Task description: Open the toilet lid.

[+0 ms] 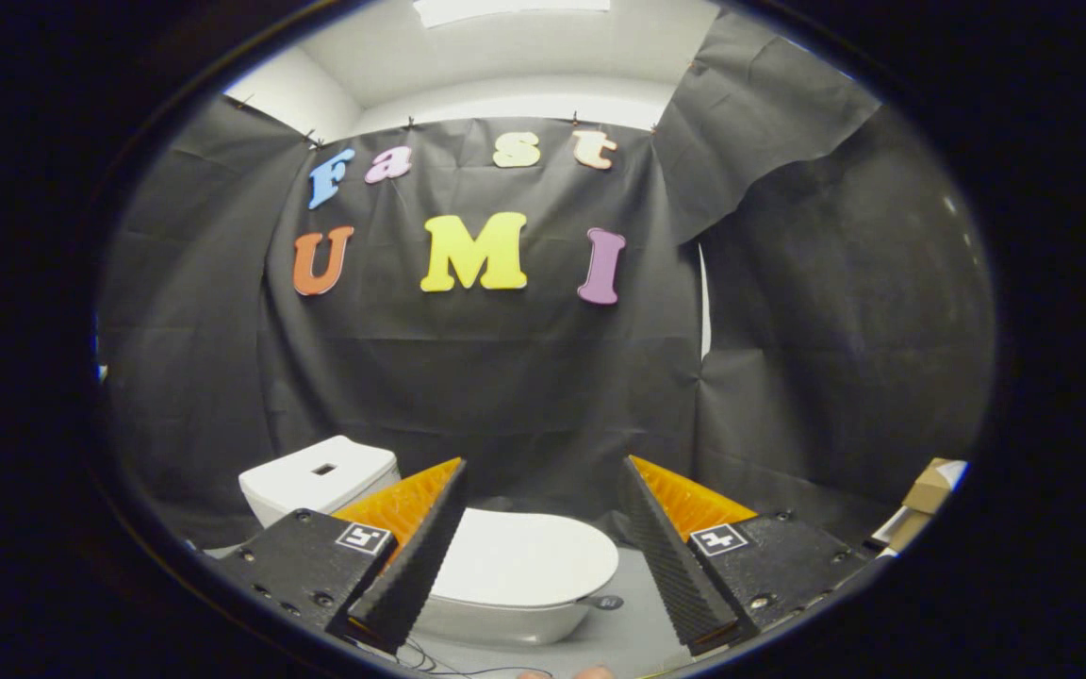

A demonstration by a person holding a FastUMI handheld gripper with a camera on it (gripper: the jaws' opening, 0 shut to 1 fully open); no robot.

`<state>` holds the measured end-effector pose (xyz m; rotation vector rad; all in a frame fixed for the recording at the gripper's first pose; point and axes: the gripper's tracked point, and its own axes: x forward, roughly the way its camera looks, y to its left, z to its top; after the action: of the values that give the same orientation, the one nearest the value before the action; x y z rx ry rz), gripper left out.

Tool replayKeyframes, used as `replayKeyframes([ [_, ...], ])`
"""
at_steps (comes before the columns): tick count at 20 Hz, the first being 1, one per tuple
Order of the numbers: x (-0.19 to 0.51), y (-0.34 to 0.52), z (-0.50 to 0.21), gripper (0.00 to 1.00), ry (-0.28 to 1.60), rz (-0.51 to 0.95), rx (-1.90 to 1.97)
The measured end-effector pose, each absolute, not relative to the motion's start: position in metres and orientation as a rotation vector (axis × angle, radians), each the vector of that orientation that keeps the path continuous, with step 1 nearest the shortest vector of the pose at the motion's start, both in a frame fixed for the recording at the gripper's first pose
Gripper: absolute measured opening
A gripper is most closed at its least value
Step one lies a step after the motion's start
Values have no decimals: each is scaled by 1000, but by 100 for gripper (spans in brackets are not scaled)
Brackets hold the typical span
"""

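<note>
Grey floor (633,627) carrying a white toilet (496,618).

The toilet stands directly on the floor, its closed lid (524,561) flat on the bowl and its tank (317,476) set back against the black cloth wall. A thin dark cable (430,658) trails across the floor just in front of the bowl. Cardboard boxes (925,500) sit well apart, off to the right.

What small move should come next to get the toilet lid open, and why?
Probably lower the tool forward toward the front edge of the lid. The lid lies shut on the bowl, seen between the open fingers and beyond them, untouched. The tank stands behind it, so the lid should swing up that way.
</note>
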<state>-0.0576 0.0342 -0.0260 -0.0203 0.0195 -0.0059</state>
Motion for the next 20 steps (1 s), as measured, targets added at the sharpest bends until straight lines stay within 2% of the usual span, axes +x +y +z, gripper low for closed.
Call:
replayKeyframes([
  [8, -30, 23, -122, 100, 238, 18, 16],
  [16, 10, -24, -238, 100, 657, 20, 184],
  [20, 41, -44, -285, 97, 809, 1, 322],
])
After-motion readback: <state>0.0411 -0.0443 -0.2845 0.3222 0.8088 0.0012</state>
